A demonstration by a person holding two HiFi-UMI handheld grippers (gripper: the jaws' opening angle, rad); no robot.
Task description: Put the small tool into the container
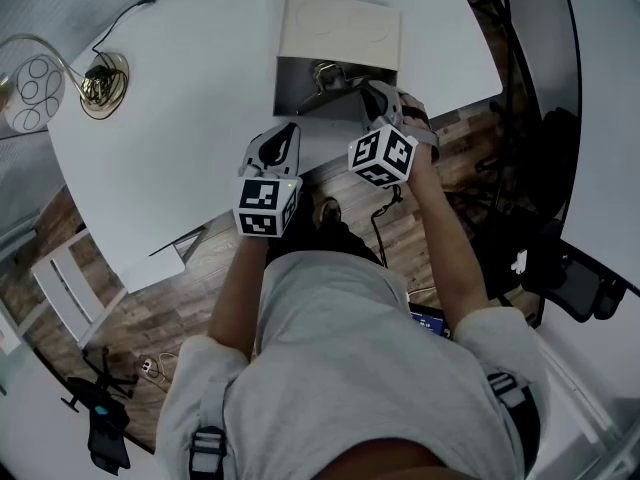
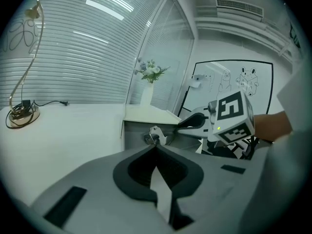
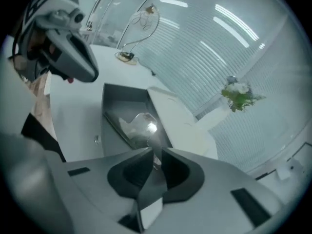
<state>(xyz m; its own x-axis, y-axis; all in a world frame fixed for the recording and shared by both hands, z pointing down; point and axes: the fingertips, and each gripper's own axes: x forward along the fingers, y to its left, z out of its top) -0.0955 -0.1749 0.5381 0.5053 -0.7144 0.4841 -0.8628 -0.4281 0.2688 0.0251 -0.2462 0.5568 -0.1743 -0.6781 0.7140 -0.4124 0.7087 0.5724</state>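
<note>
In the head view, the container (image 1: 292, 93) stands open on the white worktop (image 1: 180, 118), with its lid (image 1: 340, 28) folded back behind it. The right tongs (image 1: 365, 93) reach over its near right corner. The small tool (image 1: 325, 76), a thin metal piece, shows above the grey inside. The left tongs (image 1: 288, 133) hover near the front wall and do not touch it. I judge that the step in hand is to set the tool down inside.

In the left gripper view, the left tongs are pressed together with nothing between them. The tool stands up above the front wall of the container, at the tip of the right tongs. A vase of flowers (image 2: 148, 89) and a gold wire stand (image 2: 22, 113) are well apart from the container and block nothing.

In the right gripper view, the right tongs leave only a narrow gap, and the thin end of the tool seems to be clamped in it. The shiny part of the tool hangs over the container floor, but I cannot tell if it touches. To do this well, the tongs should go down until the tool is below the rim, and only then open. The near wall and the lid on the right are the things to avoid. The left tongs are near the box, so they could steady it if it slides.
</note>
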